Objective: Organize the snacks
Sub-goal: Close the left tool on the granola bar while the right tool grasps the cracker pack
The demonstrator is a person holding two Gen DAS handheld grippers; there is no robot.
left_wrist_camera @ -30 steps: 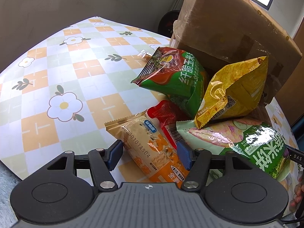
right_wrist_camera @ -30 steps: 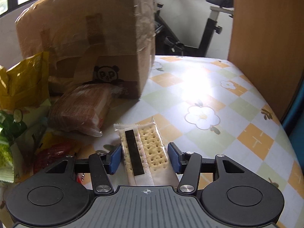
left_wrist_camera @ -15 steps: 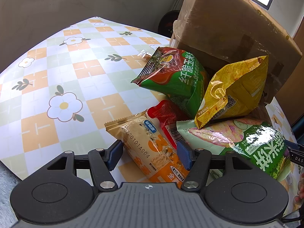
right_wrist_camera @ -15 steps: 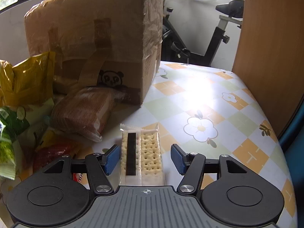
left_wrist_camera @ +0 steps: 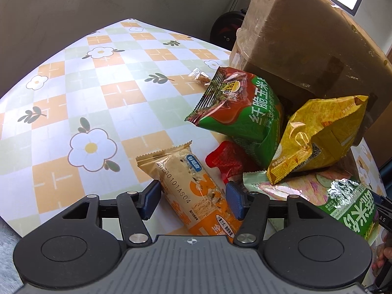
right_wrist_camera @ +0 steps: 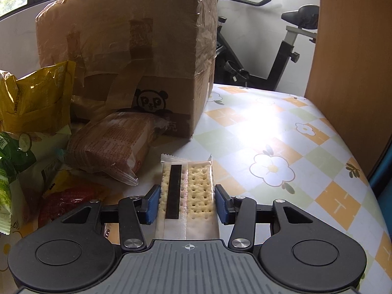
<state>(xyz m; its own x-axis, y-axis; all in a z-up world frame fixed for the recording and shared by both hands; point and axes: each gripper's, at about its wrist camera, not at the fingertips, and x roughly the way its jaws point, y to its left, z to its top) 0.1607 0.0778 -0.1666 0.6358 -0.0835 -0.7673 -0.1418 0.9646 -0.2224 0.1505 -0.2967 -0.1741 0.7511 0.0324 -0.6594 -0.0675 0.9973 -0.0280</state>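
My left gripper (left_wrist_camera: 192, 202) is open, its blue pads either side of an orange cereal bar packet (left_wrist_camera: 191, 188) that lies on the flowered tablecloth. Behind it lie a red packet (left_wrist_camera: 226, 160), a green-and-red chip bag (left_wrist_camera: 241, 107), a yellow bag (left_wrist_camera: 318, 134) and a green bag (left_wrist_camera: 343, 201). My right gripper (right_wrist_camera: 187, 204) has closed on a clear cracker packet (right_wrist_camera: 187, 191); both pads touch its sides. A brown bread packet (right_wrist_camera: 112, 144) lies just left of it.
A large taped cardboard box (right_wrist_camera: 132, 56) stands behind the snacks, also in the left wrist view (left_wrist_camera: 306, 49). A wooden panel (right_wrist_camera: 352, 61) rises at the right table edge. An exercise bike (right_wrist_camera: 281, 49) stands beyond the table. The tablecloth (left_wrist_camera: 80, 93) stretches left.
My right gripper has lifted and straightened along the cracker packet, and its jaws have narrowed onto it. My left gripper has barely moved around the cereal bar.
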